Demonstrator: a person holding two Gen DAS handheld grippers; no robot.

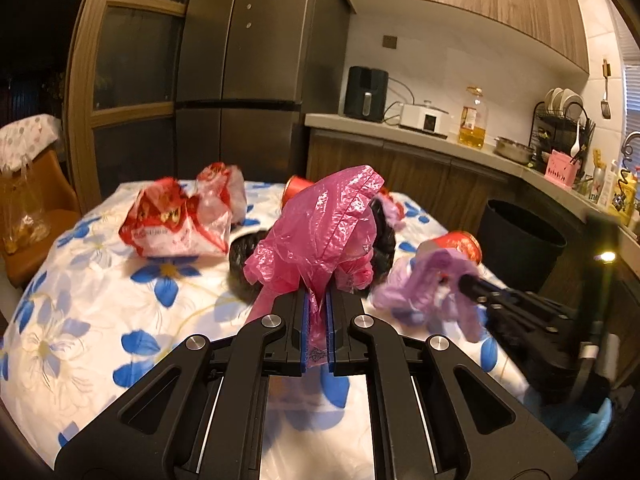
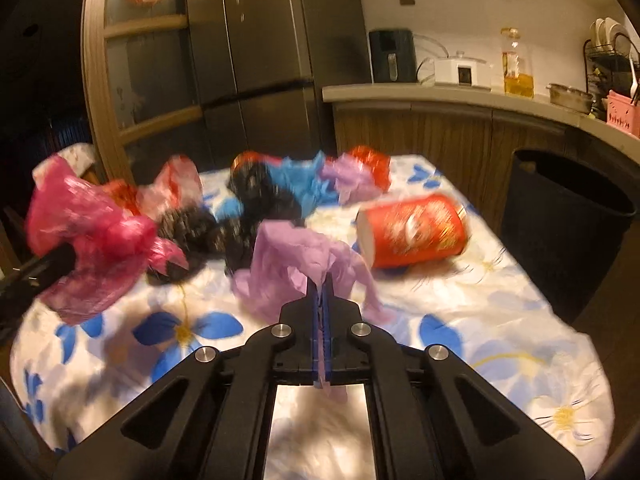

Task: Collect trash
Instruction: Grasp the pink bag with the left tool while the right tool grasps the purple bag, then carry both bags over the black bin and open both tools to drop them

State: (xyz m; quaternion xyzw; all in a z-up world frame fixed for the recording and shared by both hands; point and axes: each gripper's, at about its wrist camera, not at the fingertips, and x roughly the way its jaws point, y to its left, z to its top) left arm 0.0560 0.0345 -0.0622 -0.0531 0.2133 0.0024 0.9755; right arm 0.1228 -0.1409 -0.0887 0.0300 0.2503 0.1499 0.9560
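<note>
The left hand-held gripper (image 1: 316,300) is clamped on a pink plastic bag (image 1: 320,224), the right hand-held gripper (image 2: 322,292) on a purple plastic bag (image 2: 296,256), both lifted above the tabletop (image 2: 460,312); each looks featherlight, limp and slippery, best pinched at a bunched fold; motion blur smears the right view; what either bag holds is hidden; a black bin (image 2: 568,216) stands beside.

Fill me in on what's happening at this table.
A person is clearing trash off a flowered tablecloth with two handheld grippers. The left gripper has its jaws shut on a pink plastic bag; the right gripper has its jaws shut on a purple plastic bag. A red cup lying on its side, black bags and other wrappers remain. A dark trash bin stands beside the table.
</note>
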